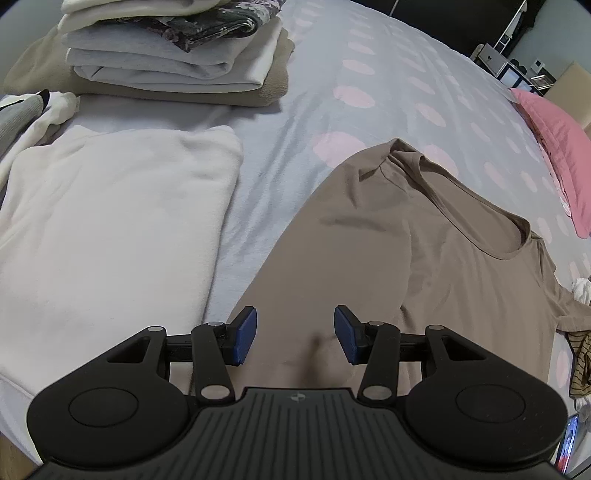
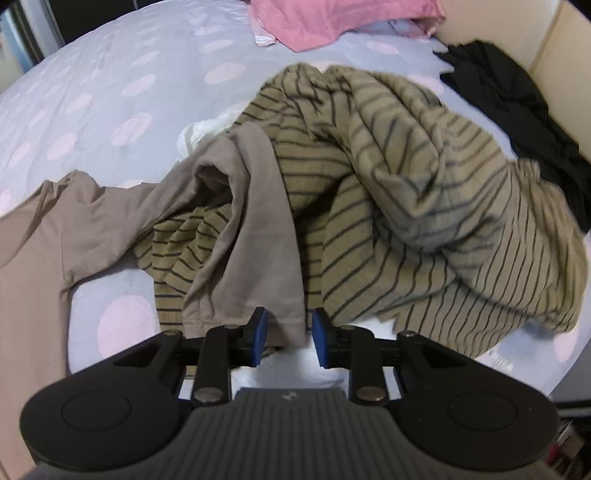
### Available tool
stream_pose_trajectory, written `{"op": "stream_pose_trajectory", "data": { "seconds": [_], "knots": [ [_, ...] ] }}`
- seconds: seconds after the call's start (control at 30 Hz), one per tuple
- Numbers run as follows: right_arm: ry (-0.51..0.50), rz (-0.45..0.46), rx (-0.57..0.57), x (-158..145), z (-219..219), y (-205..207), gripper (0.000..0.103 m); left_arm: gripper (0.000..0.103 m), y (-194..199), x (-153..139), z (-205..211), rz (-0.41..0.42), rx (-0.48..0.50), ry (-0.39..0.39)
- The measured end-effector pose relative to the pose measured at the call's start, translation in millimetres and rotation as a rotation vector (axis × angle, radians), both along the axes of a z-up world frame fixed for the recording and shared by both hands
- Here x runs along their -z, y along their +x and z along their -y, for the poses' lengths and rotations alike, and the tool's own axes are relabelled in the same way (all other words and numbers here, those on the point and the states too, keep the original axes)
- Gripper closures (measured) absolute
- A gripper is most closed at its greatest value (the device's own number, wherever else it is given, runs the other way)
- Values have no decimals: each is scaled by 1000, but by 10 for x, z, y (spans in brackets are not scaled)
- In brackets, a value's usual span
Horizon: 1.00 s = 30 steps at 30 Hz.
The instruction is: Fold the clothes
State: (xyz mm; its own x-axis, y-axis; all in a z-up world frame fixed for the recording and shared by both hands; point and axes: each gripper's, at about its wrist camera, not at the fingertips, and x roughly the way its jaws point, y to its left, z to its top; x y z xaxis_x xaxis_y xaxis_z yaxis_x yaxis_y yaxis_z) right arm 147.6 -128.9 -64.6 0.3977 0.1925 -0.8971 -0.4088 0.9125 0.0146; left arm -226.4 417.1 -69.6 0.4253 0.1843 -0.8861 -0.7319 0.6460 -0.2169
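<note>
Field notes, both wrist cameras over the bed (image 1: 369, 66).

The tan T-shirt (image 1: 369, 258) lies spread on the bed sheet, neckline at the far end, its left side already turned in over the body so that edge runs straight. My left gripper (image 1: 295, 338) hovers over the near part of the shirt, jaws wide apart with nothing between them; I read it as parked there to pin or take the hem.

My right gripper (image 2: 287, 332) sits at the cuff of the shirt's right sleeve (image 2: 251, 229), which is draped up over a crumpled striped garment (image 2: 406, 192). Jaws are partly open, straddling the sleeve hem; the cloth sits between the pads but I see no pinch, so not gripping as far as I can tell. Sleeve needs lifting clear of the striped pile before it can fold inward to match the left side.

Far left: a stack of folded clothes (image 1: 173, 55), and nearer, a folded white sweater (image 1: 110, 221), presumably the done pile kept away from the working area. Pink cloth (image 2: 332, 22) and a black garment (image 2: 517, 110) lie at the far end
</note>
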Motion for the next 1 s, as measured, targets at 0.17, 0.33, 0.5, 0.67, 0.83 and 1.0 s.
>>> {"op": "stream_pose_trajectory", "data": {
  "seconds": [0.17, 0.33, 0.5, 0.67, 0.83, 1.0],
  "knots": [
    [36, 54, 15, -241, 59, -44, 99, 59, 12, 12, 14, -7, 9, 4],
    [44, 135, 25, -615, 103, 5, 99, 59, 29, 23, 34, -11, 18, 5],
    [-40, 233, 52, -991, 134, 245, 99, 59, 25, 27, 32, -14, 14, 6],
    [-180, 308, 93, -1039, 158, 534, 99, 59, 21, 31, 27, -17, 9, 8],
    [-212, 300, 118, -878, 151, 687, 98, 59, 11, 38, 0, -20, 0, 7],
    [-204, 344, 106, -894, 130, 560, 89, 59, 24, 57, -32, -26, 2, 2]
  ]
}}
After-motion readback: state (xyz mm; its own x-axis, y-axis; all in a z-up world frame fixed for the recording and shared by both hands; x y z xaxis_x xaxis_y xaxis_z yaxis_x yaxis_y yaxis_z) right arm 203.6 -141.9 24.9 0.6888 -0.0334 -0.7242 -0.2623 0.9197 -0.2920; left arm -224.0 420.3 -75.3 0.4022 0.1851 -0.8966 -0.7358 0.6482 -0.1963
